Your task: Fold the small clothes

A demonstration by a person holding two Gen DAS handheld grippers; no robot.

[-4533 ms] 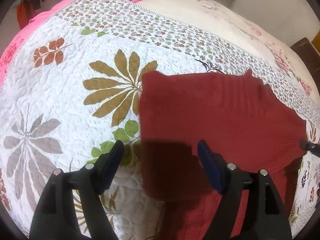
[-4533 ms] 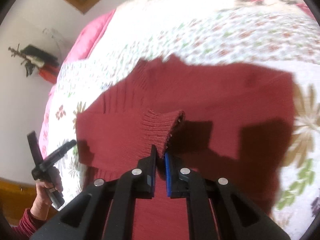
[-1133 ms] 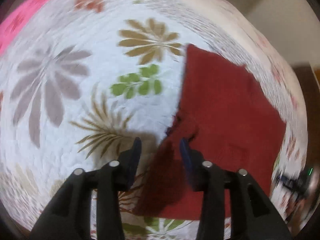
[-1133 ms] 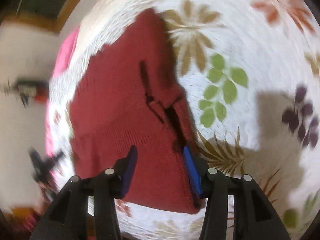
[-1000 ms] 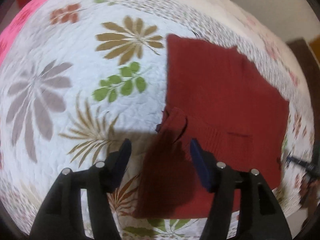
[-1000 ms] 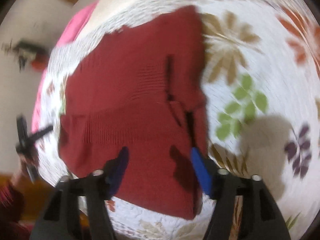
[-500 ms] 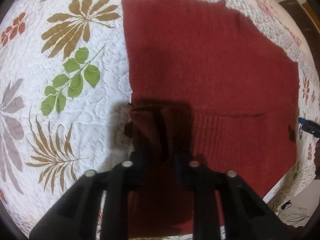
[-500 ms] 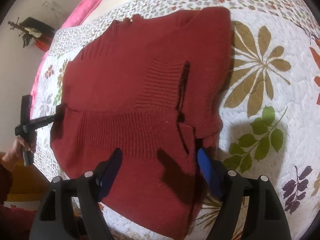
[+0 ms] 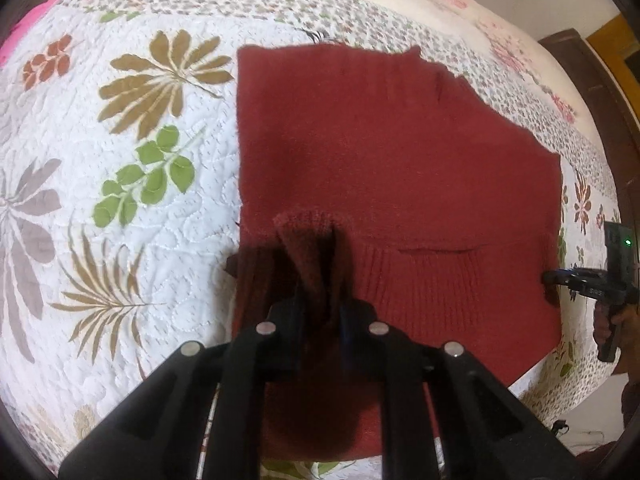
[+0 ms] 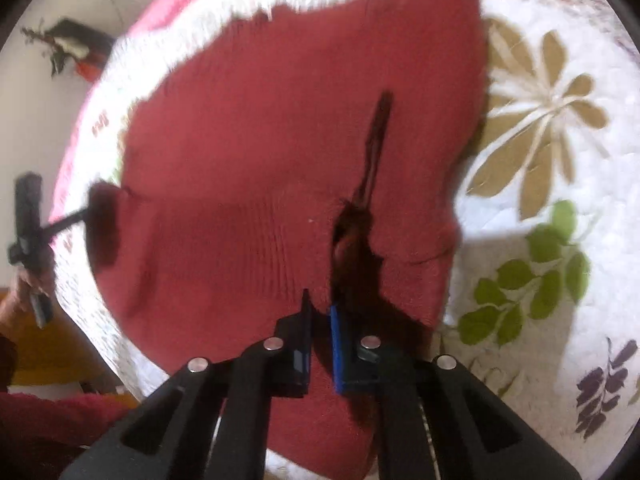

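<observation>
A dark red knitted sweater (image 9: 400, 152) lies spread flat on a floral quilt (image 9: 120, 160). In the left wrist view my left gripper (image 9: 320, 304) is shut on a bunched fold of its ribbed part near the left edge, and the fabric rises between the fingers. My right gripper (image 9: 550, 280) touches the sweater's far right corner there. In the right wrist view my right gripper (image 10: 320, 312) is shut on the near edge of the sweater (image 10: 260, 140). The left gripper (image 10: 86, 214) pinches the sweater's left corner in that view.
The quilt's pink border (image 10: 168, 4) runs along the far side. Dark wooden furniture (image 9: 592, 80) stands beyond the bed at the right. A person's hand (image 9: 612, 320) holds the right gripper at the bed's edge. Dark items hang on the wall (image 10: 76, 48).
Both grippers were open above the sweater a second ago. The left one closed on a fold first, then the right one closed on the sweater's edge.
</observation>
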